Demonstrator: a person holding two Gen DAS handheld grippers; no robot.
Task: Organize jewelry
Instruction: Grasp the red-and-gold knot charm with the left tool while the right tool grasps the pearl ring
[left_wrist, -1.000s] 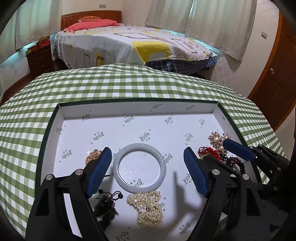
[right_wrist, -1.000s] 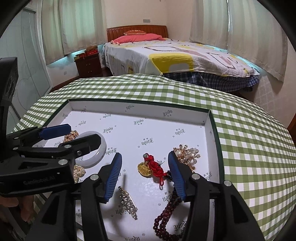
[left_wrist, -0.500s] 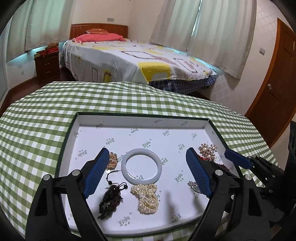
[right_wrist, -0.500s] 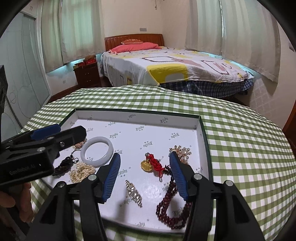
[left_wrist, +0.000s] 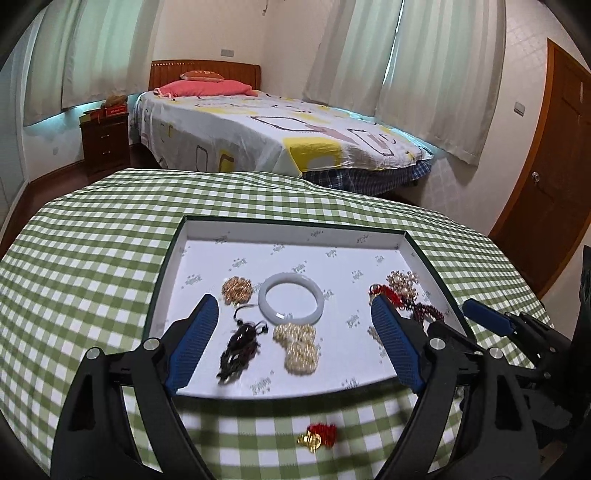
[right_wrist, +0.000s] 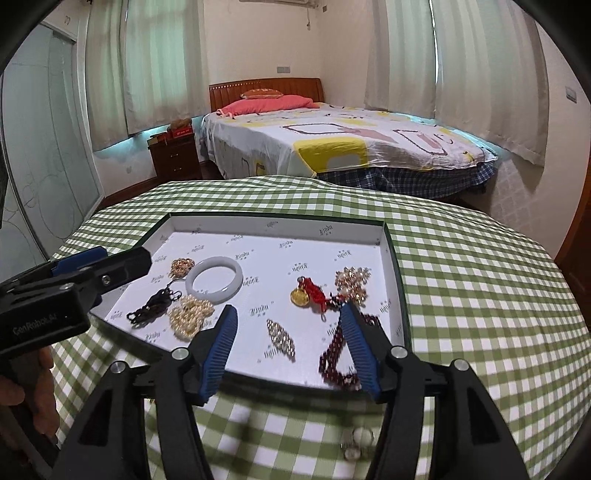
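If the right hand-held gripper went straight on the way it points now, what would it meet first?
Probably the silver brooch on the tray floor. It lies between the opening, empty jaws of the right hand-held gripper, just ahead. Depth is unclear, so it might land on bare floor beside it.

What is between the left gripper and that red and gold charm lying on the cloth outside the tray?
Nothing visible. The charm lies on bare checked cloth in front of the tray, below the left gripper, whose jaws are open and empty.
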